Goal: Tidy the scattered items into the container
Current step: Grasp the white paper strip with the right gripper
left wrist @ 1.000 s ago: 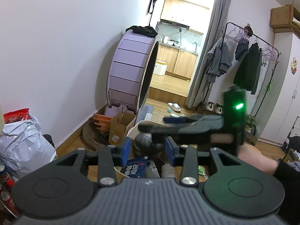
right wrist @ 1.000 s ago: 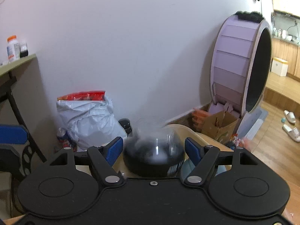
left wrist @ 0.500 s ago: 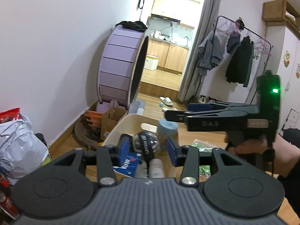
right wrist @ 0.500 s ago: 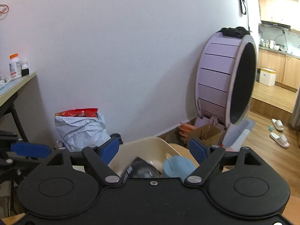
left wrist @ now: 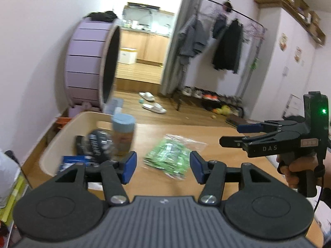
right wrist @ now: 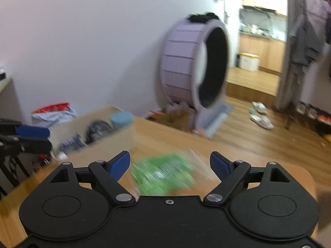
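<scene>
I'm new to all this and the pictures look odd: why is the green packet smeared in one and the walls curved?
Right wrist view: motion blur smears the green packet and beige bin, while the right claw stays sharp. Left wrist view: the packet is crisper, the clothes rack soft. Both views: fisheye lenses bend the walls and darken the corners.
</scene>
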Demonstrator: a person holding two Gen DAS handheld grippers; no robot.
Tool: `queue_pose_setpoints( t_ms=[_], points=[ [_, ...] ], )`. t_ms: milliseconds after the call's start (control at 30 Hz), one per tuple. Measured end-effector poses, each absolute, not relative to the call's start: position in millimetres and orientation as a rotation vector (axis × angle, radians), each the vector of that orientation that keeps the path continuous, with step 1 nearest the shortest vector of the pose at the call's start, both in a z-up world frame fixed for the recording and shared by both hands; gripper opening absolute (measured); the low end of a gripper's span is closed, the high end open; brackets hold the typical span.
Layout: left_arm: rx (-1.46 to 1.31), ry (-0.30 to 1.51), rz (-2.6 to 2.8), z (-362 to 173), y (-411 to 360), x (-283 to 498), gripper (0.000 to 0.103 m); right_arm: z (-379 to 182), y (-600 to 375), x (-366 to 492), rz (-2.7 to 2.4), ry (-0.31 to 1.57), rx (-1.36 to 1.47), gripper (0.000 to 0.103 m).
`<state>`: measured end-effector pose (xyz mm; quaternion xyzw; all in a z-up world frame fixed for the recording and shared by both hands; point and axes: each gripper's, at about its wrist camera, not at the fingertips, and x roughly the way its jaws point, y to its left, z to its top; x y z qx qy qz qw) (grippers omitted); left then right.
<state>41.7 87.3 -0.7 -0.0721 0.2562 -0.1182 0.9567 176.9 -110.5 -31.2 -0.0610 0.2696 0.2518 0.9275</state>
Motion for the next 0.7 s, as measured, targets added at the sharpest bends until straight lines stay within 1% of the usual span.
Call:
queue_pose_setpoints(
  t_ms=[367, 400, 500, 567, 633, 700],
  points=[
    [-0.080, 0.600, -0.420, -27, 19, 55, 0.056, -73, -174, 150, 0.370, 0.704, -0.096, 0.083],
    [-0.071, 0.609, -0.421, -29, 14, 57, 0.056, -78, -177, 149, 0.367, 0.717, -0.100, 0.081],
    [-0.056, 0.622, -0.429, -33, 5, 60, 0.057, -91, -180, 147, 0.375, 0.761, -0.121, 0.071],
    [-0.055, 0.624, -0.431, -34, 2, 61, 0.057, -101, -183, 146, 0.381, 0.789, -0.129, 0.060],
    [-0.057, 0.622, -0.435, -33, -1, 62, 0.057, -108, -186, 147, 0.378, 0.808, -0.131, 0.056],
    [-0.062, 0.621, -0.436, -34, -3, 63, 0.057, -112, -186, 147, 0.376, 0.819, -0.146, 0.050]
  ],
)
